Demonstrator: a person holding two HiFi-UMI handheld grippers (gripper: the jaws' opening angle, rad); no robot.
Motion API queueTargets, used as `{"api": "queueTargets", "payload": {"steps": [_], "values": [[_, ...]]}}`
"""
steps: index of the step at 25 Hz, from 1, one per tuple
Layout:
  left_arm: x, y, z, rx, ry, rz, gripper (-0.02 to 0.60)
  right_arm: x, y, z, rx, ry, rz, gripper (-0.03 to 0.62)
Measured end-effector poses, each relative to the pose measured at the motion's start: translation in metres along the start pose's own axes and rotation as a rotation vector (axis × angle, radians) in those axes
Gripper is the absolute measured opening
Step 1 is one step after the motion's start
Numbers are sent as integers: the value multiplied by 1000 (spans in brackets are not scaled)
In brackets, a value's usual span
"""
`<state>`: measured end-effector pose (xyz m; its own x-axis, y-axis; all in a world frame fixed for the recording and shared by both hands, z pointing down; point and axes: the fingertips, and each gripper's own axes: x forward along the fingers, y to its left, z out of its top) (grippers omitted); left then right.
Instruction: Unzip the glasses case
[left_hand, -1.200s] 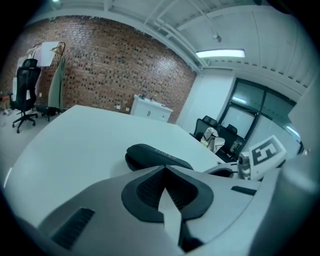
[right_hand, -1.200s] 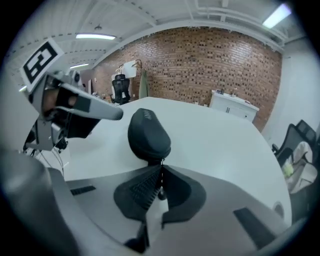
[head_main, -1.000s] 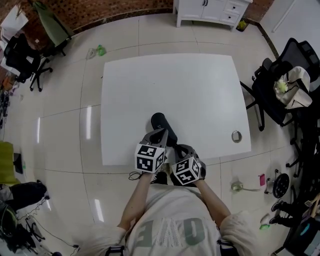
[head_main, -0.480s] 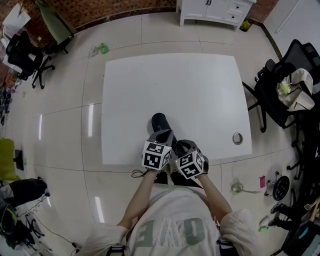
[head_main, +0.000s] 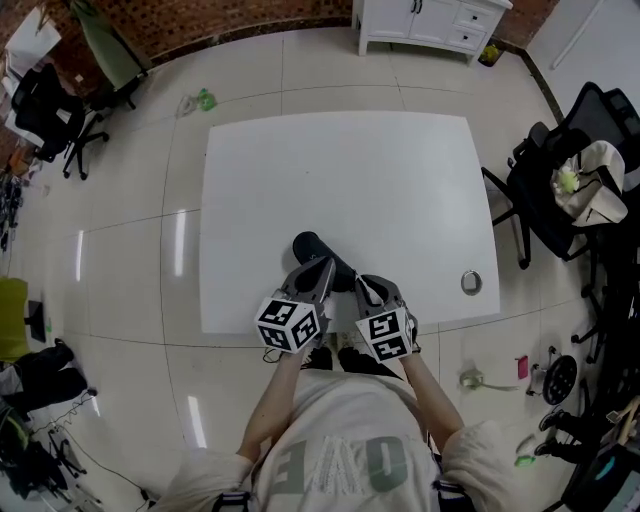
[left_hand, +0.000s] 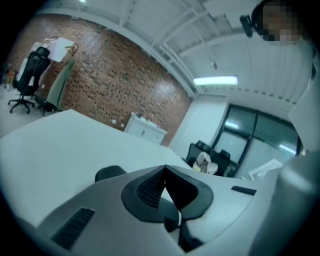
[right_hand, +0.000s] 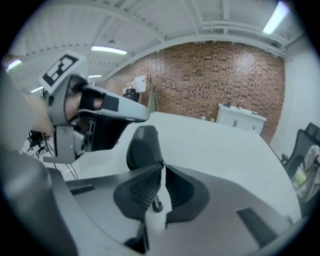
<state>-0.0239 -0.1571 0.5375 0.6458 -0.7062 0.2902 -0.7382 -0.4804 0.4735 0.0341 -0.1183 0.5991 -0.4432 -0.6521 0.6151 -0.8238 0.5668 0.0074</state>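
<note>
Setting: a person stands at the lower edge of a white table (head_main: 340, 170) on a pale tiled floor, a marker-cubed gripper in each hand, seen from above in the head view.

Glasses case: the black glasses case (head_main: 312, 250) lies on the table just below the centre of the head view, close to the table's near edge, its long axis running from upper left to lower right.

Left gripper: the left gripper (left_hand: 164, 168) has its jaws pressed together at the tips, with nothing visible between the pads. In its own view the case sits low and to the left of the jaws. In the head view the jaws lie over the case's left side; whether they touch it cannot be told.

Right gripper: the right gripper (right_hand: 162, 168) is closed too. Its jaw tips meet at the case's near end, and a small dark ringed zip pull (right_hand: 156, 205) shows pinched in the slit between the pads.

Also on the table: a small metal ring (head_main: 471, 281) lies alone near the right edge, well apart from the case.

Surroundings: a white cabinet (head_main: 430, 20) stands at the top of the head view against a brick wall (head_main: 200, 20). Black office chairs (head_main: 560, 170) sit at the right, with another at the upper left.
</note>
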Motion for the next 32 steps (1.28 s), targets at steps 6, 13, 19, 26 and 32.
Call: {"api": "queueTargets", "payload": {"steps": [6, 13, 19, 26, 32], "values": [[-32, 9, 57, -28, -262, 29, 0, -52, -40, 45, 242, -201, -33, 2], [-60, 10, 46, -54, -278, 116, 0, -83, -62, 62, 366, -347, -50, 2], [-82, 0, 29, -53, -281, 124, -1, -92, -45, 55, 380, -370, -27, 2], [-122, -40, 0, -54, -310, 74, 0, -122, 0, 26, 402, -345, 13, 1], [-222, -92, -47, -46, -342, 11, 0, -194, 88, -5, 383, -393, 2, 2]]}}
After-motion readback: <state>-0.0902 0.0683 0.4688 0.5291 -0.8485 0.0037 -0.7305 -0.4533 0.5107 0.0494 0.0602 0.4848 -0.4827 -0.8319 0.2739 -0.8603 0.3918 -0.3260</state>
